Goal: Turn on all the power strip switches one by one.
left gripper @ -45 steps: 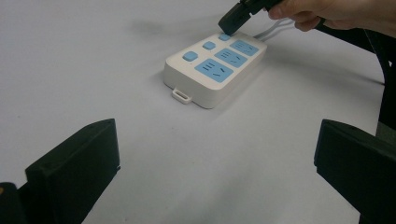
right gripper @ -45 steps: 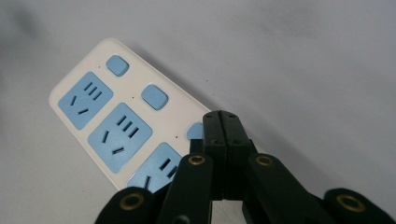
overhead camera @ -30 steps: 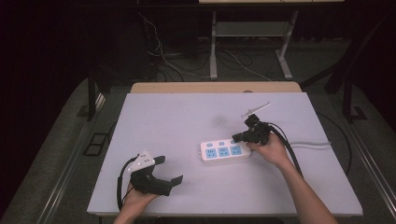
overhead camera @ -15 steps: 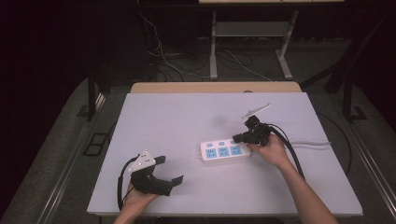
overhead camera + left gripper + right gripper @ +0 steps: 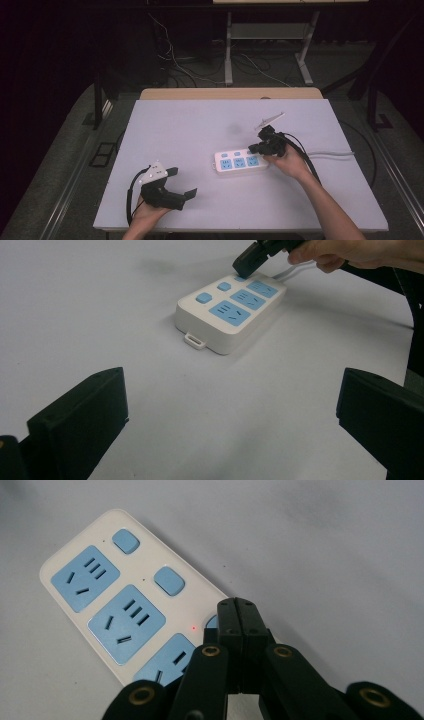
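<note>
A white power strip (image 5: 239, 161) with three blue sockets and blue switch buttons lies right of the table's middle. In the right gripper view, my right gripper (image 5: 239, 611) is shut with its jaws pressed together, and its tip rests on the strip's (image 5: 115, 600) nearest blue button; a small red light (image 5: 193, 627) glows beside it. From above, that gripper (image 5: 256, 147) sits at the strip's right end. My left gripper (image 5: 181, 183) stands open near the front left edge, nothing between its jaws. The left gripper view has the strip (image 5: 230, 312) ahead and the right gripper (image 5: 245, 262) on its far end.
A grey cable (image 5: 330, 153) runs from the strip to the table's right edge. The white table (image 5: 190, 125) is bare at its back and left. Cables and a metal stand (image 5: 230, 50) are on the dark floor beyond the table.
</note>
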Demonstrator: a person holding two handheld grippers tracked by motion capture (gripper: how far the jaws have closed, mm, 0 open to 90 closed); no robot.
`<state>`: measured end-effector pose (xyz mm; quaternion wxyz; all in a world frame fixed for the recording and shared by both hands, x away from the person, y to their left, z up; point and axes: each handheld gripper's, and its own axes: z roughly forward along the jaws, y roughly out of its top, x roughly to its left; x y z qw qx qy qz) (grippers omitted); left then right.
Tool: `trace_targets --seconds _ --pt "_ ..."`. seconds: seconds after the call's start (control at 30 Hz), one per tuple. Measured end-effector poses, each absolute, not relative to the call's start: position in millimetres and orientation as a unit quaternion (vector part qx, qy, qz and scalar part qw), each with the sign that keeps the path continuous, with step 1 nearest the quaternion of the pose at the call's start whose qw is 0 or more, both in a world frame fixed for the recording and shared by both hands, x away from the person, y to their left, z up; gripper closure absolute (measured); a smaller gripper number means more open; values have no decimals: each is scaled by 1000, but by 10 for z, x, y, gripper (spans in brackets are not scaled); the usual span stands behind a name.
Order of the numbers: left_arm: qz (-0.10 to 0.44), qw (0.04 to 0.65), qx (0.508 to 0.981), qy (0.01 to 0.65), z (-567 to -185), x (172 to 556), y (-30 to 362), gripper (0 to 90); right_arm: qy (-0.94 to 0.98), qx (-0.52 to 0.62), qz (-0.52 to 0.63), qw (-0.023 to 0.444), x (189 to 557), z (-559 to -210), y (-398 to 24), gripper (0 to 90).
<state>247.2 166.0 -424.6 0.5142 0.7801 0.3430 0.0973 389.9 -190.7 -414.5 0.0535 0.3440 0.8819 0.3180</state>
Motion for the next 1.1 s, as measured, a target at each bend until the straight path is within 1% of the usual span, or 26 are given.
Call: trace_targets --seconds 0.13,0.2,0.3,0.4,0.6,0.83,1.1 --pt "97 514 780 343 -4247 2469 1655 0 894 326 296 86 3836 -4130 -1821 900" --pt "97 514 780 343 -4244 2466 1658 0 890 331 302 77 3850 -4136 -1843 900" --pt "97 515 779 345 -4243 2465 1671 0 891 330 303 77 3852 -4135 -1846 900" --pt "97 516 776 348 -4243 2475 1689 0 885 339 314 59 3888 -4139 -1889 900" --pt "97 517 775 349 -4242 2473 1697 0 875 353 330 38 3933 -4147 -1951 900" --pt "98 518 774 350 -4241 2474 1700 0 872 355 336 30 3943 -4111 -1986 900" --pt "98 518 774 351 -4242 2475 1698 0 873 348 340 30 3911 -3964 -2005 900"
